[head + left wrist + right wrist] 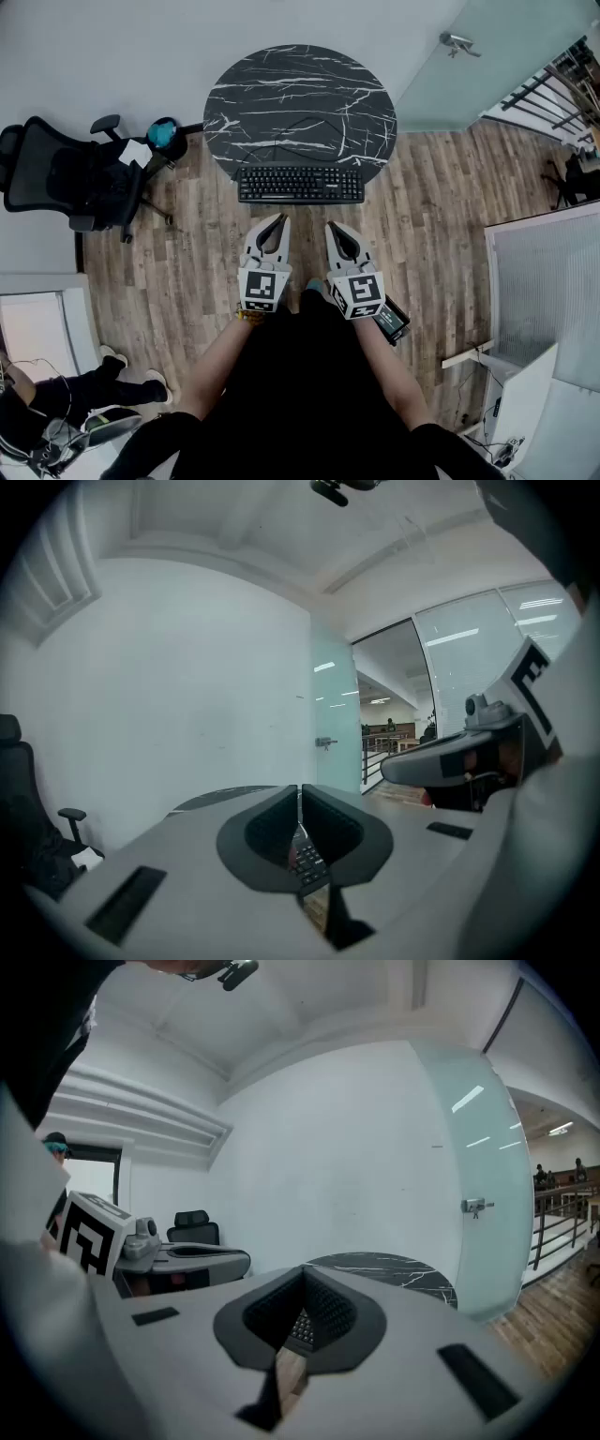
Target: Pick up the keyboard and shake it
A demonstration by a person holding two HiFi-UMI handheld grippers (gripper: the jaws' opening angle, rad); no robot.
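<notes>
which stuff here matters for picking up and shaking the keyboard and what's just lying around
For the job:
- keyboard
- left gripper and right gripper, both shut, empty, short of it
- marble table that it lies on

Just lying about:
- office chair
- glass door
- railing

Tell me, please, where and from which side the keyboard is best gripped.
Take the keyboard by its two short ends, one tongs at each, coming in from the near side. It is long, flat and lies crosswise at the near rim of the round table, where its corners seem to overhang. The left tongs and the right tongs are shut; open them first.
</notes>
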